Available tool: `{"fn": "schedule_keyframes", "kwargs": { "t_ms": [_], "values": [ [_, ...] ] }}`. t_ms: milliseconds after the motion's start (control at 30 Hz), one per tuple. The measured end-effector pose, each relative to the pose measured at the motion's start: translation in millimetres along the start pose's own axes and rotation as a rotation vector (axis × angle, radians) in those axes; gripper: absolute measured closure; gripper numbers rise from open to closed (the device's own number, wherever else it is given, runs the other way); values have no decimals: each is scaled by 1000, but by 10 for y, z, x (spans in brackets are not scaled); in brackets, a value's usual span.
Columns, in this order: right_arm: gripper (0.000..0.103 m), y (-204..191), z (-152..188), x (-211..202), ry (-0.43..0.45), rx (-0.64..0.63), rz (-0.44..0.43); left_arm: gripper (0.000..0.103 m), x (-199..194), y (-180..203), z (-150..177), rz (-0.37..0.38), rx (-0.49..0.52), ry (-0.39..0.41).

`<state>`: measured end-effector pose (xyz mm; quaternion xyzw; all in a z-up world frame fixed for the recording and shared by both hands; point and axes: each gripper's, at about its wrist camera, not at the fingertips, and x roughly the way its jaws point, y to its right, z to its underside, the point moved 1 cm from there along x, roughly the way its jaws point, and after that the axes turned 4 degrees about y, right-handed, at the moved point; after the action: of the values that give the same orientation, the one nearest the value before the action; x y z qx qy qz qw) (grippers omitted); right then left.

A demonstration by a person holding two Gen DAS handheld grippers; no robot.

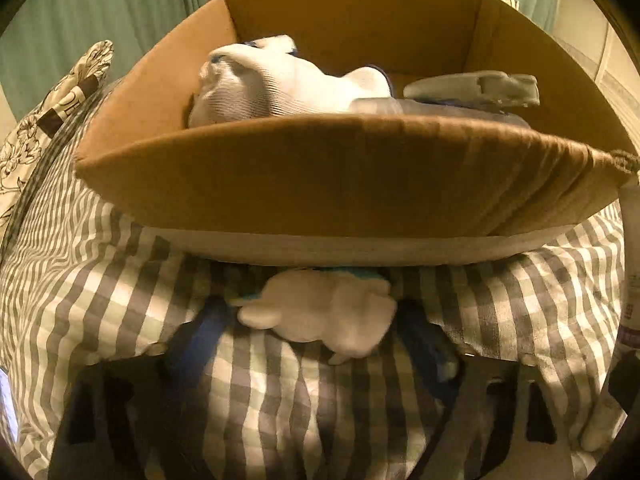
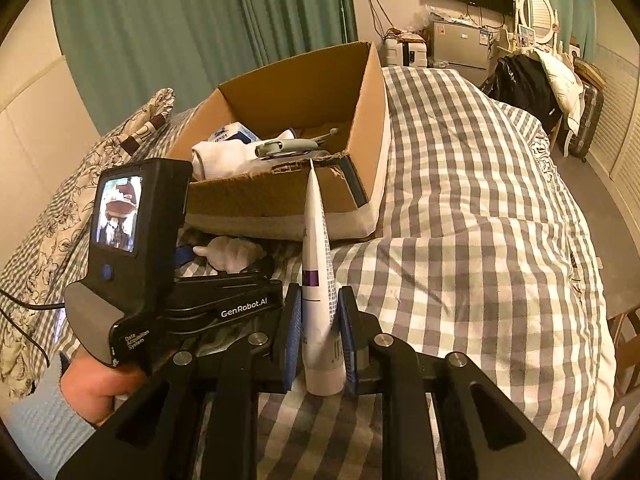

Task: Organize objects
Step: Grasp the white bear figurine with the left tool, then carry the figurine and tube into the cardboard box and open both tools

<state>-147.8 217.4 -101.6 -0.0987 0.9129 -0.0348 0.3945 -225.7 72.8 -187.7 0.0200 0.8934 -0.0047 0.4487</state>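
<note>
My right tongs (image 2: 318, 340) are clenched on a white squeeze tube (image 2: 316, 264), long and tapering to a flat crimped end that points up toward the cardboard box (image 2: 372, 120). A purple band wraps the tube and small print runs along one side; its broad cap end sits down between the blue ridged pads (image 2: 294, 320), which press it from both sides.

My left tongs (image 1: 320, 344) stand released, the blue-padded fingers (image 1: 200, 344) on either side of a small white plush toy (image 1: 320, 312), soft and lumpy, with a touch of teal at its top. I cannot tell whether the pads touch it. The toy lies on the bed's grey-and-white checked cover (image 2: 460, 220), just in front of the box's near wall.

The box is open-topped brown corrugated card with a pale strip along its base and a torn edge at the near corner. Inside I see a ribbed white cloth bundle (image 1: 260, 80), a grey plastic tool (image 1: 472, 86) and, in the right wrist view, a small blue-and-white carton (image 2: 234, 134). The near wall rises between both tongs and the box's inside.

To the left lies a floral pillow (image 2: 132, 136); green curtains (image 2: 180, 28) hang behind.
</note>
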Motion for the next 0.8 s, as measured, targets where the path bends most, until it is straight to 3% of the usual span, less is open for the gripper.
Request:
{"fn": "schedule_keyframes", "kwargs": {
  "t_ms": [33,100,367,800],
  "values": [
    [86,-5,4,-3,1,0,2,22,-7,-18,4,13,-10,-3],
    [86,-11,11,-6,-1,0,8,34,-14,-46,18,46,-22,-19],
    [86,-42,38,-42,-4,-8,36,34,-186,-105,106,72,-21,-24],
    [86,-272,45,-440,47,-44,46,34,-1131,-149,284,116,-2,75]
  ]
}}
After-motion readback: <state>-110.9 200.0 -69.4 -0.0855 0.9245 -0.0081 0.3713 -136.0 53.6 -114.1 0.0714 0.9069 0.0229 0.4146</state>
